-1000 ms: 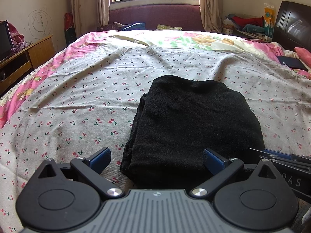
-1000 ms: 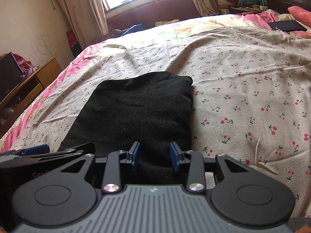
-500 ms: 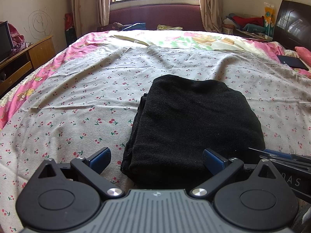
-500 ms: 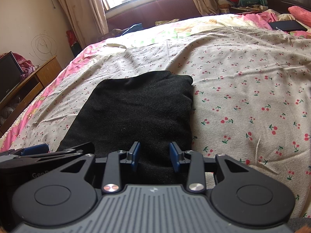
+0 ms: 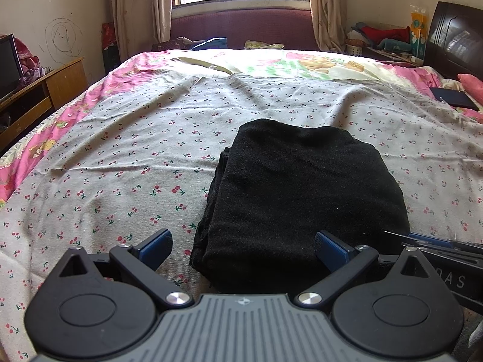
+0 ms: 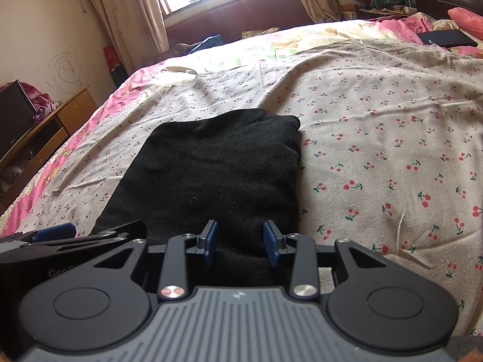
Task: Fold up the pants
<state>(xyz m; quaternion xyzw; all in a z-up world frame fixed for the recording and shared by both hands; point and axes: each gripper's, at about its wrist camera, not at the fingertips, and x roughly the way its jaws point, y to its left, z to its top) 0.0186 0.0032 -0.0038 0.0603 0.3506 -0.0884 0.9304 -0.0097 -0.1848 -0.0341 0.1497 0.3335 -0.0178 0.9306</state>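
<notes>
The black pants (image 5: 302, 187) lie folded into a thick rectangle on the cherry-print sheet (image 5: 120, 166). My left gripper (image 5: 243, 244) hovers open and wide at the bundle's near left corner, one blue pad over the sheet and the other over the cloth. In the right wrist view the pants (image 6: 217, 169) stretch away from my right gripper (image 6: 240, 239). It is partly open above their near right edge, with a gap between the pads and no fabric pinched. Each gripper's fingers show at the edge of the other's view.
The bed (image 6: 377, 150) fills both views, with pink quilt along its left side. A dark flat case (image 5: 454, 98) lies at the far right near a dark headboard (image 5: 452, 36). A wooden cabinet (image 5: 45, 87) with a screen stands to the left.
</notes>
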